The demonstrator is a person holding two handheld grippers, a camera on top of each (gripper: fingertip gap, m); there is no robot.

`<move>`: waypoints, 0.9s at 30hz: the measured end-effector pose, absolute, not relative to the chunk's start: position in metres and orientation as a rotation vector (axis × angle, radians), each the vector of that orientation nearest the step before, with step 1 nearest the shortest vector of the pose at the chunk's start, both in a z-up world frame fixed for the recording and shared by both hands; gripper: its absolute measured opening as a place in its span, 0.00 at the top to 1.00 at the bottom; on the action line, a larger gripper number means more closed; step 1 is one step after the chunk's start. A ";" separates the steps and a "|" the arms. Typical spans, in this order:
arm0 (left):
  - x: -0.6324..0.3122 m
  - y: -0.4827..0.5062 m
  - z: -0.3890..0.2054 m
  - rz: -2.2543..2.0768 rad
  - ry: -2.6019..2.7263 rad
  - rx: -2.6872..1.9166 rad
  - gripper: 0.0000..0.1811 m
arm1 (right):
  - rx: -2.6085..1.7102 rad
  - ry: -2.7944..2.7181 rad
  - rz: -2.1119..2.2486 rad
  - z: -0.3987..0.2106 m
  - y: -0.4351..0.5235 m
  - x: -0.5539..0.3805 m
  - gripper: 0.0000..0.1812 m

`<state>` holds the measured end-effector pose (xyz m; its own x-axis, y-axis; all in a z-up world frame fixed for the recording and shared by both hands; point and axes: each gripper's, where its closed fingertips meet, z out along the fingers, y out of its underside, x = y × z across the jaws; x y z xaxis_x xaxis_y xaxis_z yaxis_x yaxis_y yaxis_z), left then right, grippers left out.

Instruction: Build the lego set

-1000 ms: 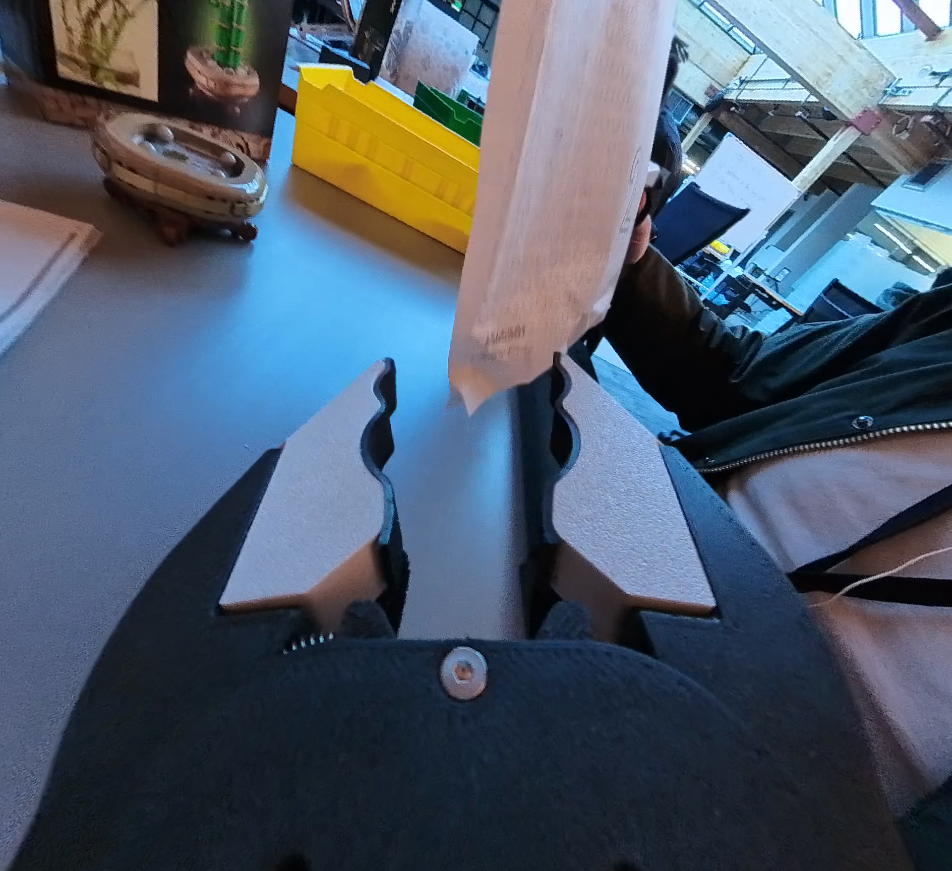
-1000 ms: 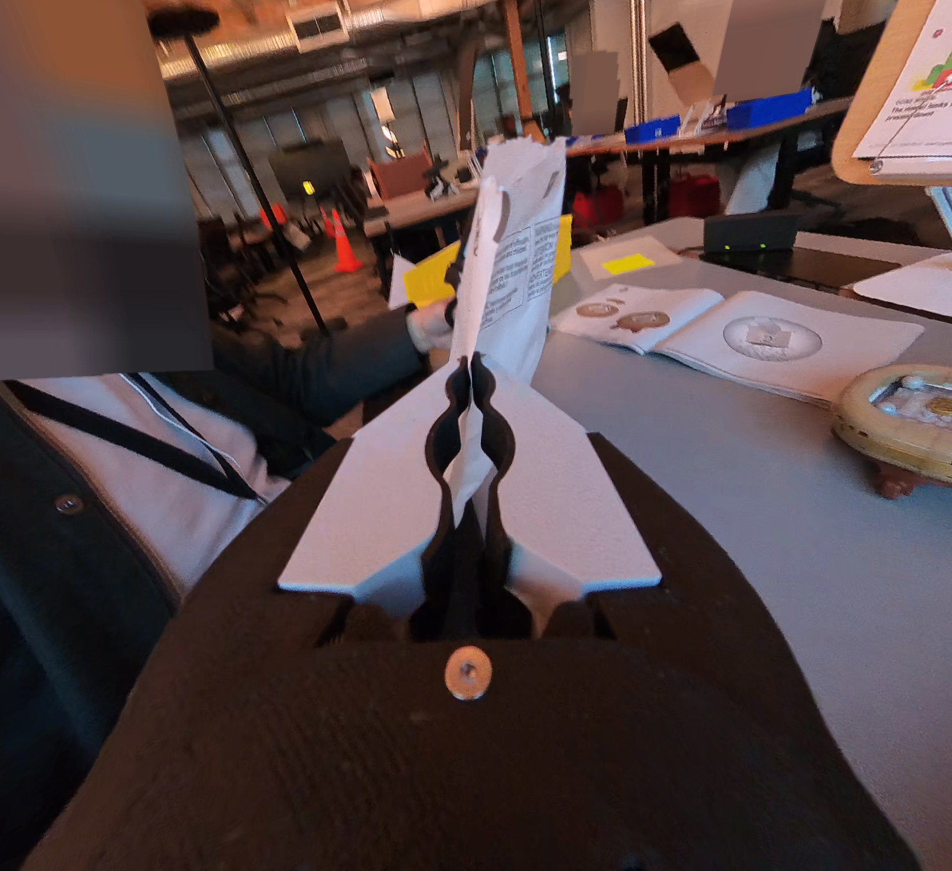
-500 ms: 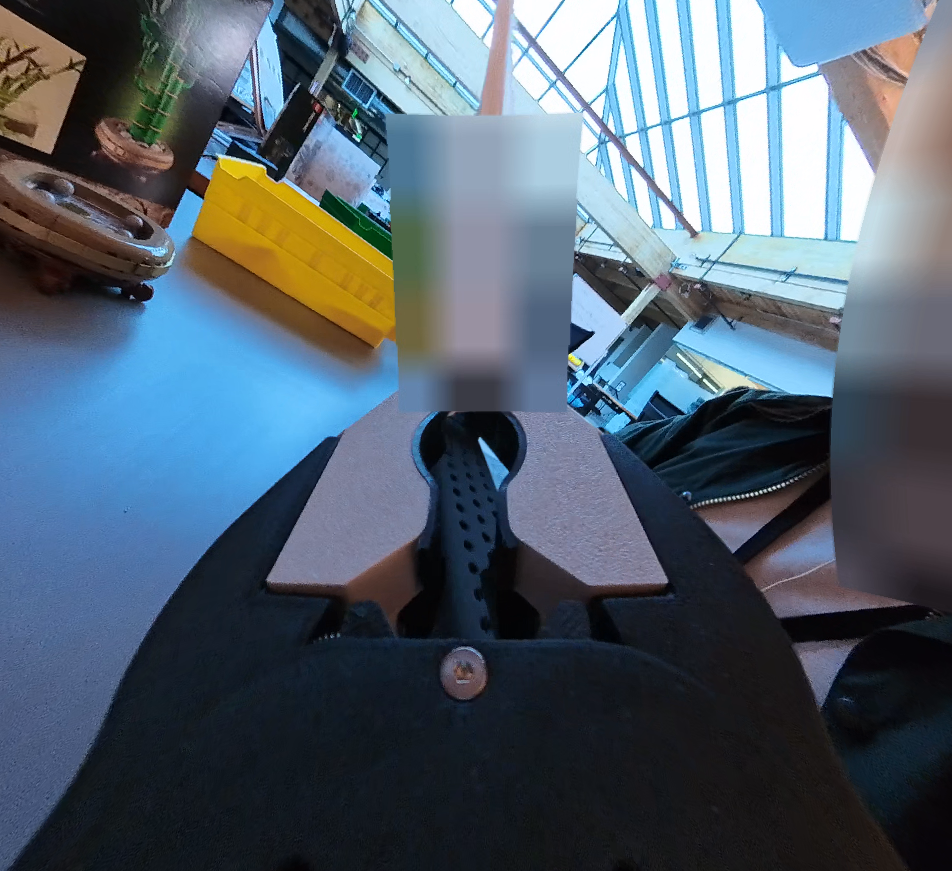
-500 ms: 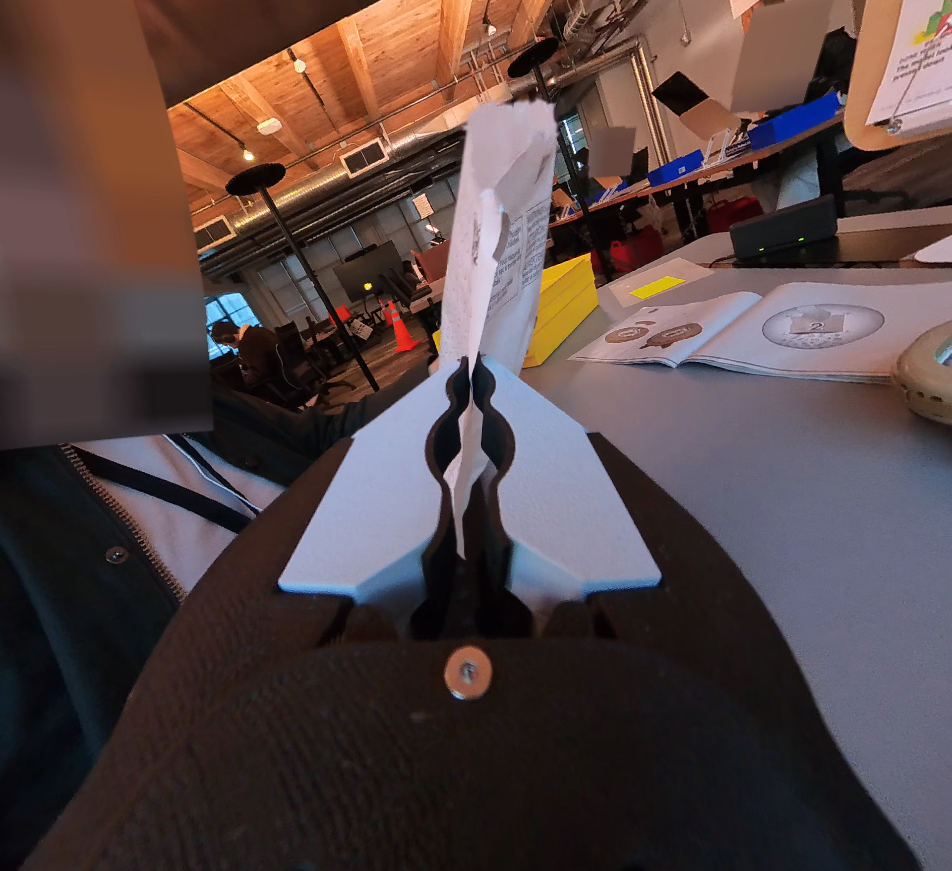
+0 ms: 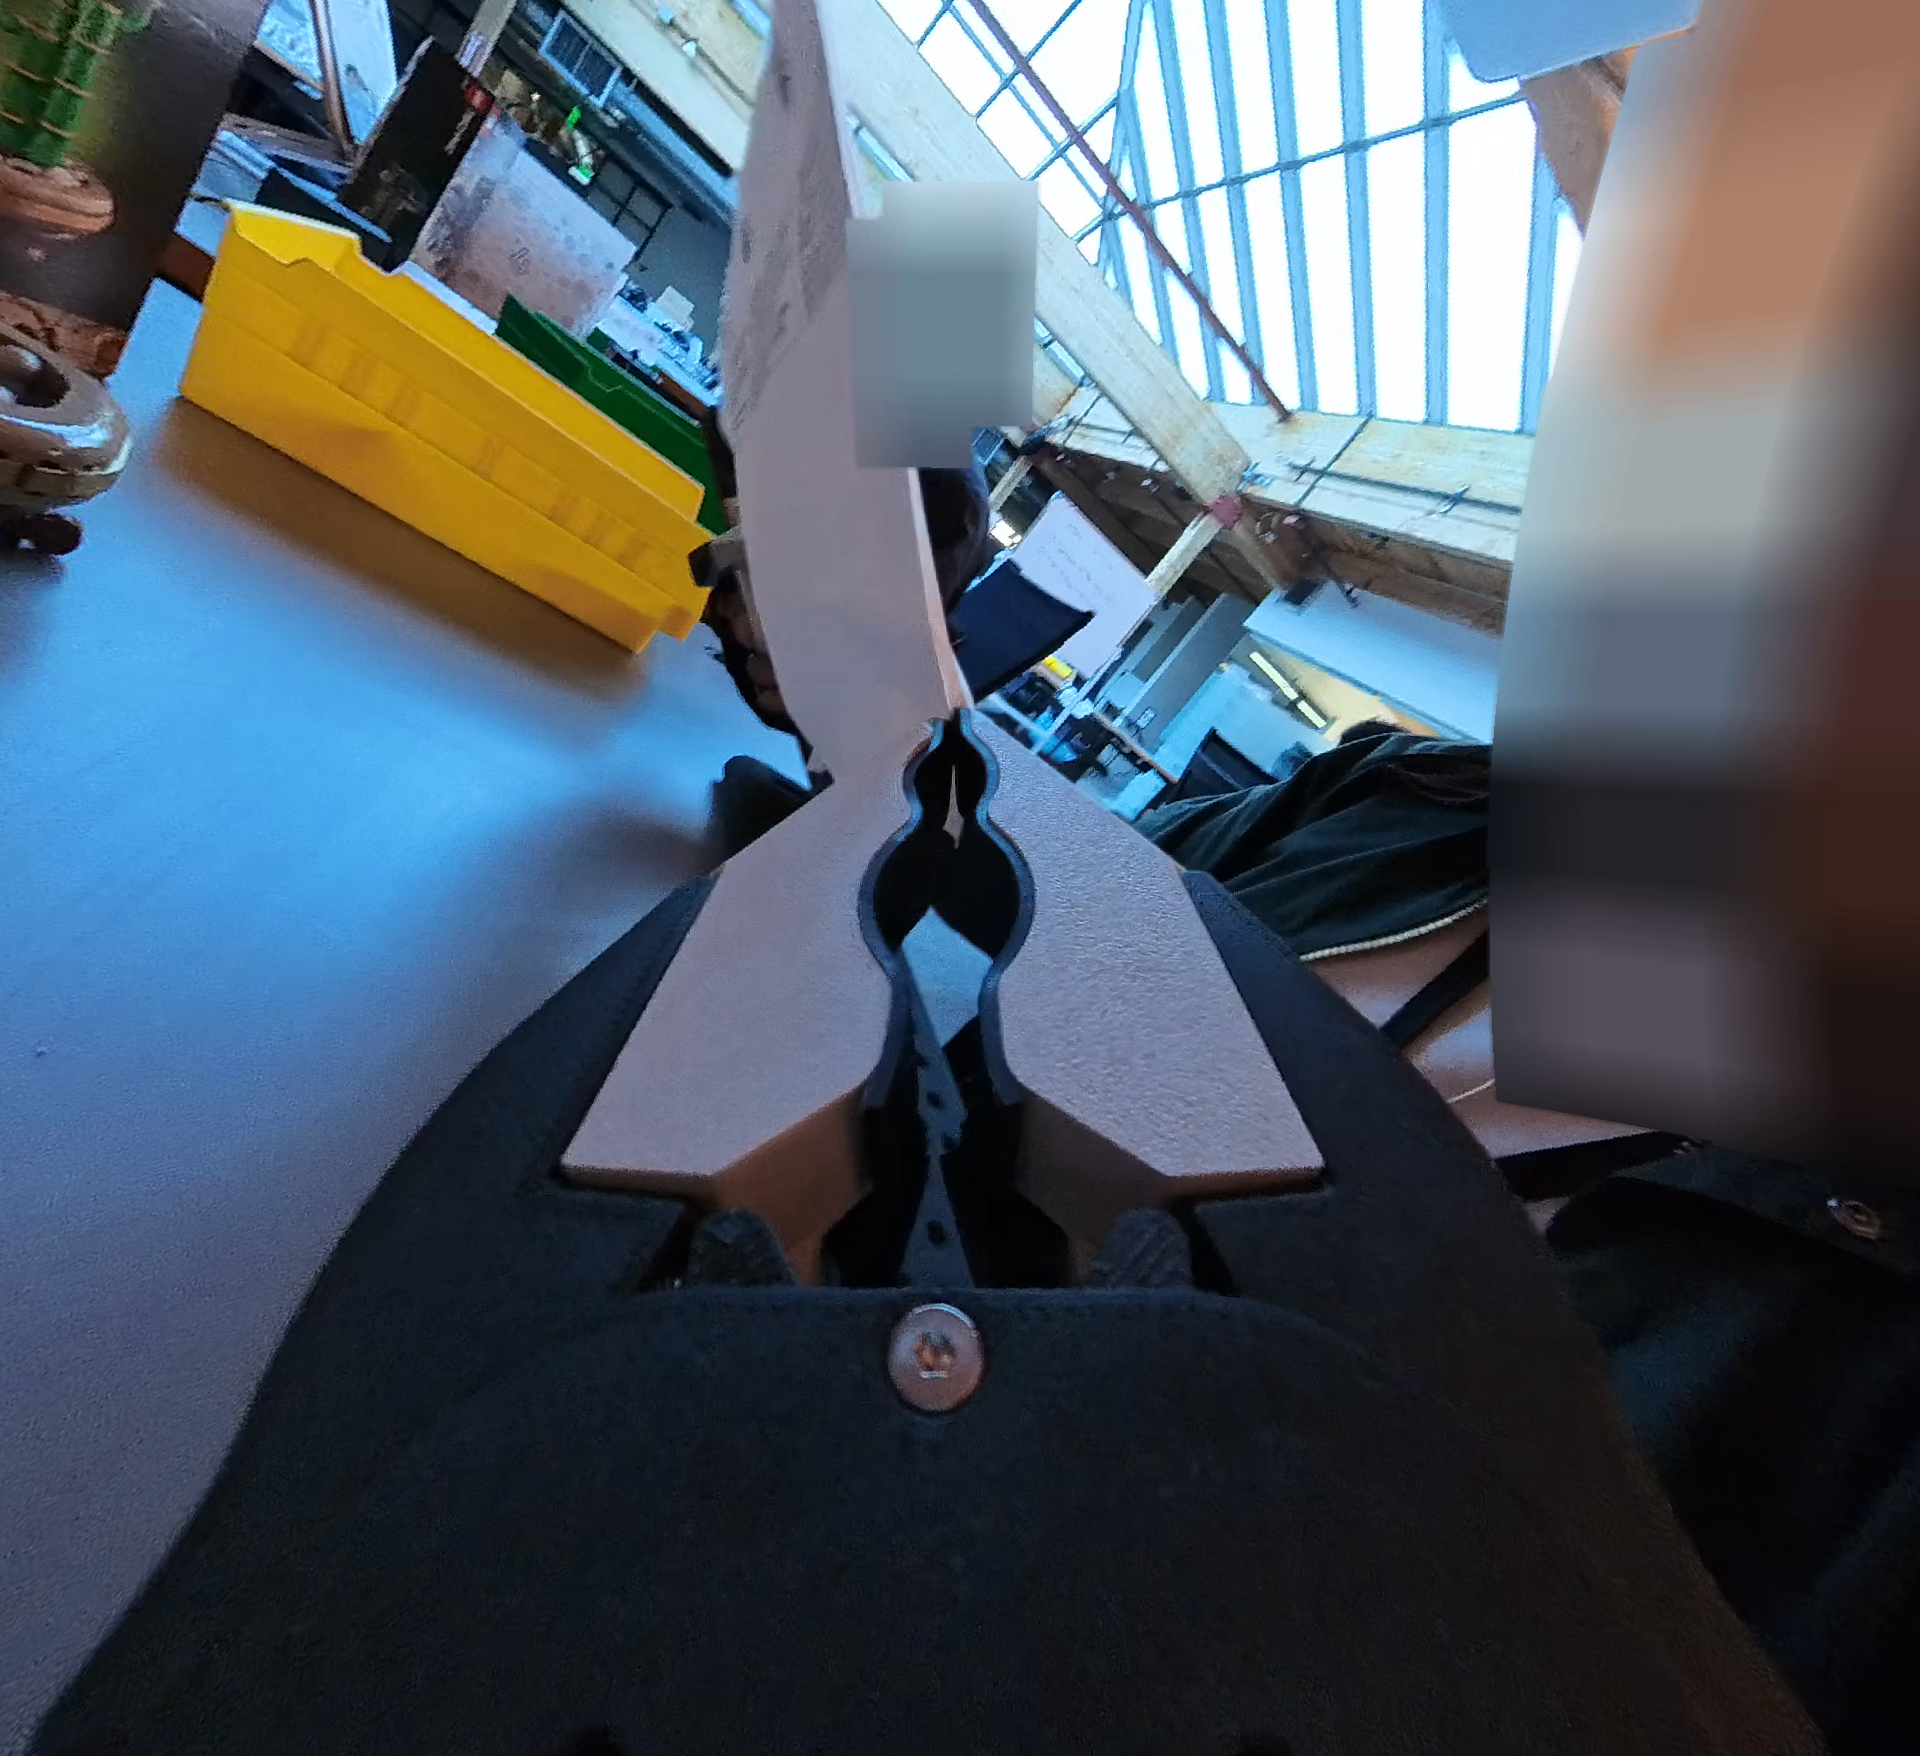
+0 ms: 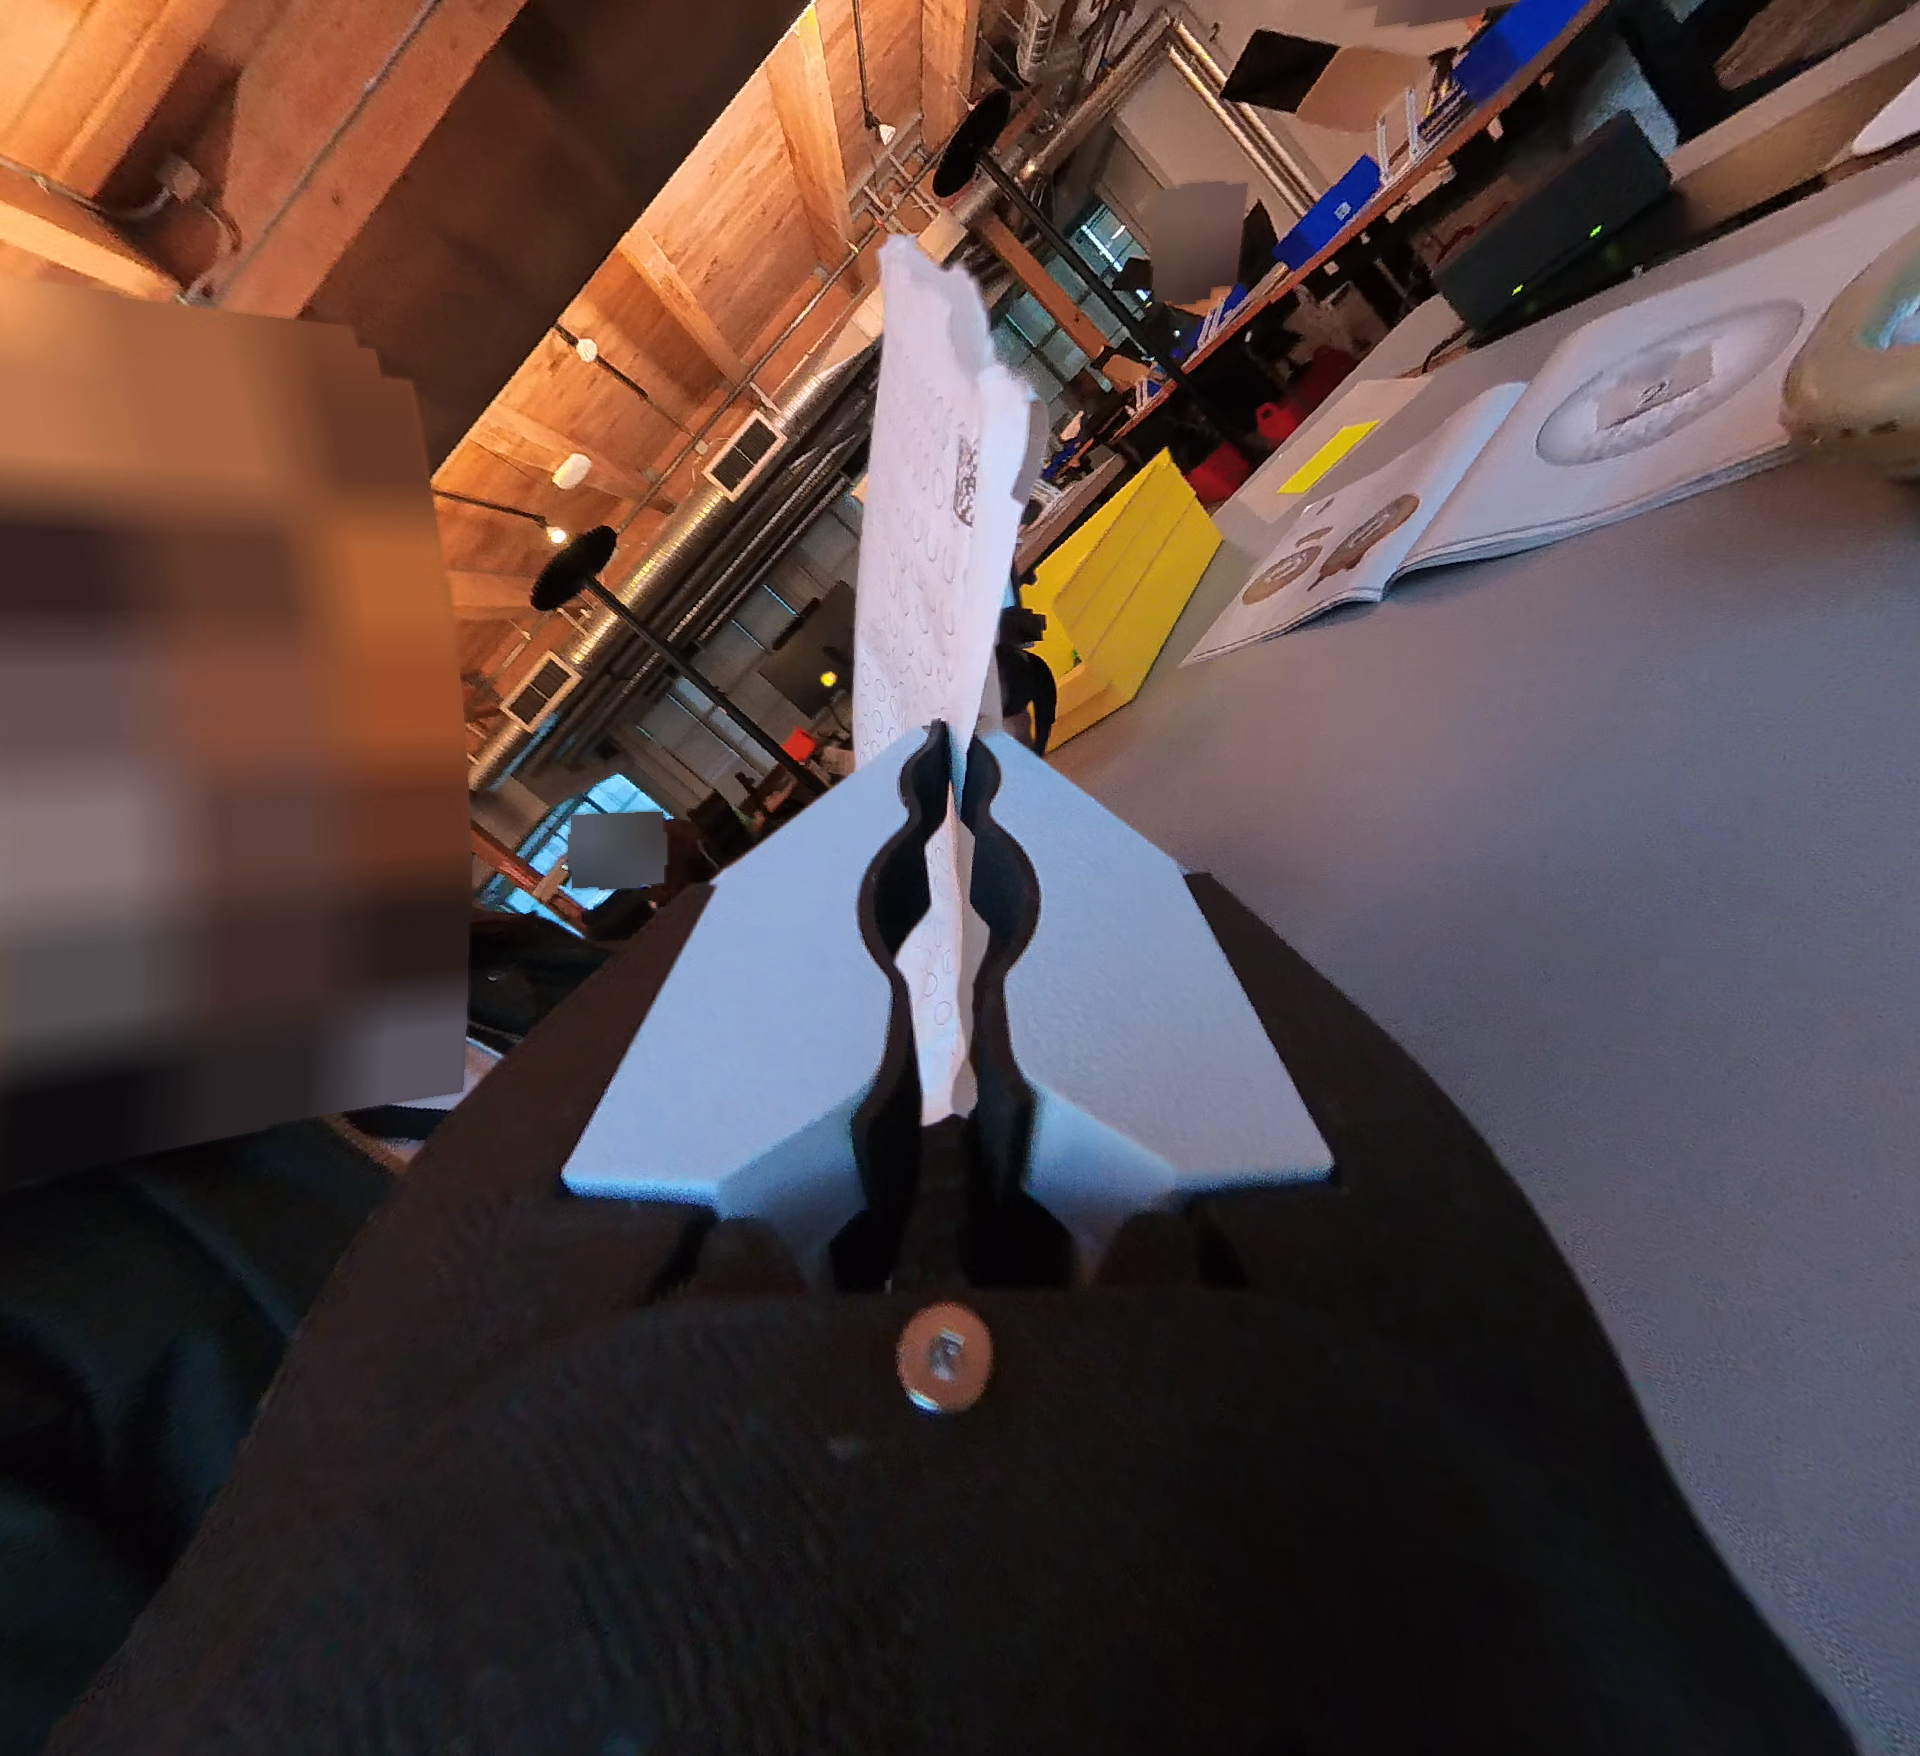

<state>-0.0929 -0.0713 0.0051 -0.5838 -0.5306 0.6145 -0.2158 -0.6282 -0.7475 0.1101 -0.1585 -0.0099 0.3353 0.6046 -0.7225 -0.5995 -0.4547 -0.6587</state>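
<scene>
A white paper bag (image 5: 821,480) of Lego parts stands up in the air, held between both grippers. My left gripper (image 5: 951,745) is shut on its lower corner, and a sliver of paper shows between the fingers. My right gripper (image 6: 951,740) is shut on the bag (image 6: 935,543), with paper running down between its fingers; the bag's top edge is torn. Both grippers tilt upward above the grey table (image 6: 1558,823). The tan round Lego base (image 5: 47,439) sits at the far left and shows at the right edge in the right wrist view (image 6: 1870,376).
A yellow bin (image 5: 416,418) stands on the table, with a green bin (image 5: 592,366) behind it. The yellow bin also shows in the right wrist view (image 6: 1127,584). An open instruction booklet (image 6: 1507,480) lies there near a black device (image 6: 1548,241). The set's dark box (image 5: 135,44) stands at the far left. About 25 cm separates my left fingertips from my right.
My left gripper was open under the bag's corner and has shut on it. Both grippers have tilted upward and the bag now stands higher.
</scene>
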 end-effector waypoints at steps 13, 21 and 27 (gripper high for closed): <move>-0.088 -0.058 -0.004 -2.315 1.148 -1.430 0.94 | -1.429 0.132 1.456 0.001 -0.139 0.105 1.00; -0.087 -0.050 -0.013 -2.230 1.141 -1.497 1.00 | -1.424 0.087 1.306 0.004 -0.135 0.106 0.97; -0.098 -0.035 0.007 -2.274 1.018 -1.382 1.00 | -1.550 0.022 1.268 -0.013 -0.133 0.081 0.71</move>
<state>-0.0981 -0.0352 0.0069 -0.4967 -0.5694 0.6550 -0.1090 -0.7078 -0.6980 0.0810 -0.1329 -0.0127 0.4307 0.5631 -0.7052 -0.5872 -0.4185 -0.6928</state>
